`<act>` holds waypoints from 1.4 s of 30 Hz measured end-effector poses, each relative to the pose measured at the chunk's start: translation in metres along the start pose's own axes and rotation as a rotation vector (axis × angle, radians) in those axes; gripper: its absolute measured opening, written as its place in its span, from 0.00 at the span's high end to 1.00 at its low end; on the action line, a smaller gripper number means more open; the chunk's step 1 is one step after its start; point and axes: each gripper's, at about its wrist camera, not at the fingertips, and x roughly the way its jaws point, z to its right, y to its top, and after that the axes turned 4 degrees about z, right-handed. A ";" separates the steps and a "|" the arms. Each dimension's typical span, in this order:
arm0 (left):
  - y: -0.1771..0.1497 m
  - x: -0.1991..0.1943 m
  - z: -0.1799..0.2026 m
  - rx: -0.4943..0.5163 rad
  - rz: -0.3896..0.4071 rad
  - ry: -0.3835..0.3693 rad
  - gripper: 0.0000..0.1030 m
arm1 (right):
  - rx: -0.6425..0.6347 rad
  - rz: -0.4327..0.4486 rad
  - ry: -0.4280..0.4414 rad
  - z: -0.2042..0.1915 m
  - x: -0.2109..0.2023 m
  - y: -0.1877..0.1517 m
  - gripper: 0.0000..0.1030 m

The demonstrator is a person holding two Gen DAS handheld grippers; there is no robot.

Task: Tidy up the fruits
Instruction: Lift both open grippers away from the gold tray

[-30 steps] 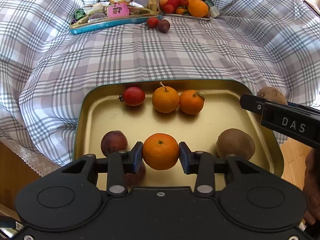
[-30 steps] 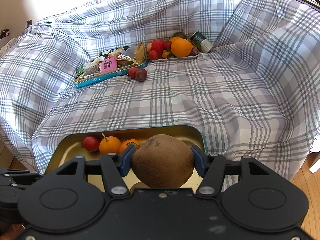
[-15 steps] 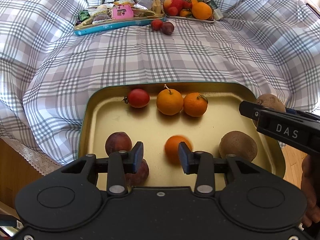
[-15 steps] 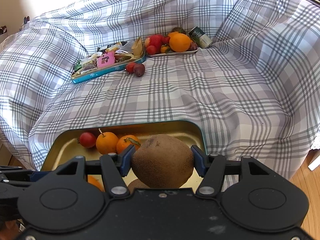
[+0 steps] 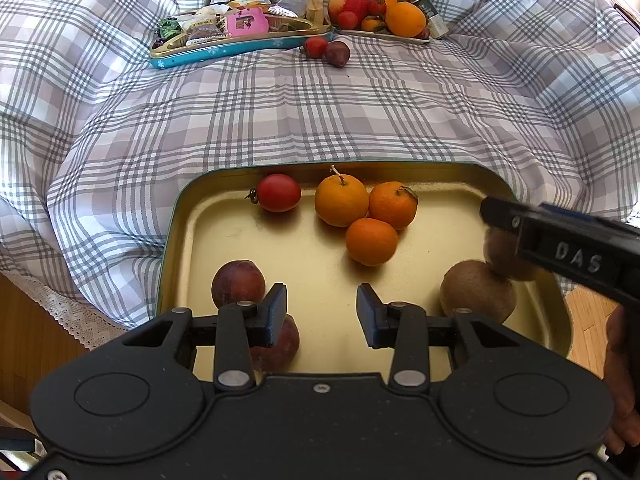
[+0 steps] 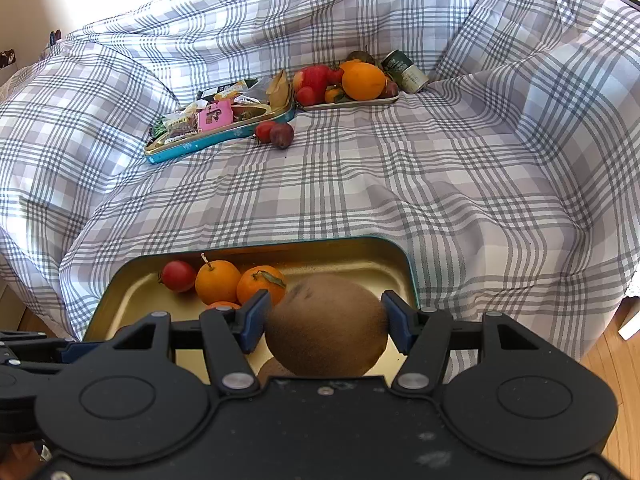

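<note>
While the gold tray [image 5: 176,240] serves as landmark, each entry below is placed relative to it.

Sorted, far edge of tray: one tomato [image 5: 278,198] and three oranges; the stemmed orange [image 5: 341,200] and leafy orange [image 5: 393,205] sit side by side, the third orange [image 5: 371,241] touching both from the near side.
Sorted, near left of tray: two plums; one plum [image 5: 237,283] in plain view, the second plum [image 5: 280,344] partly hidden behind a finger.
Sorted, near right of tray: one kiwi [image 5: 478,291] lying on the floor of the tray.
Left gripper [image 5: 322,314]: above the near edge of the tray, jaws about half apart, nothing between them.
Right gripper [image 6: 326,322]: above the near right of the tray, pads pressed on a second kiwi [image 6: 326,326], which hangs just over the lying one.
Left to do, beyond tray: a loose tomato [image 5: 315,47] and loose plum [image 5: 337,53] on the plaid cloth [image 5: 320,112], well apart from the tray; a far plate [image 5: 384,34] piled with more fruit.
Not fruit, beyond tray: a blue tin [image 5: 240,46] of snacks.
Progress, judged: roughly midway; the held kiwi awaits setting down, the distant fruit awaits fetching.
</note>
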 end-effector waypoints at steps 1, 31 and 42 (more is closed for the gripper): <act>0.000 0.000 0.000 0.000 0.000 0.000 0.54 | -0.007 0.015 -0.001 -0.001 -0.002 0.001 0.39; 0.002 -0.005 -0.003 -0.011 0.030 0.053 0.54 | -0.053 0.028 0.005 -0.007 -0.008 0.002 0.39; 0.006 -0.008 -0.009 -0.031 0.049 0.095 0.54 | -0.068 0.020 0.012 -0.008 -0.008 0.003 0.39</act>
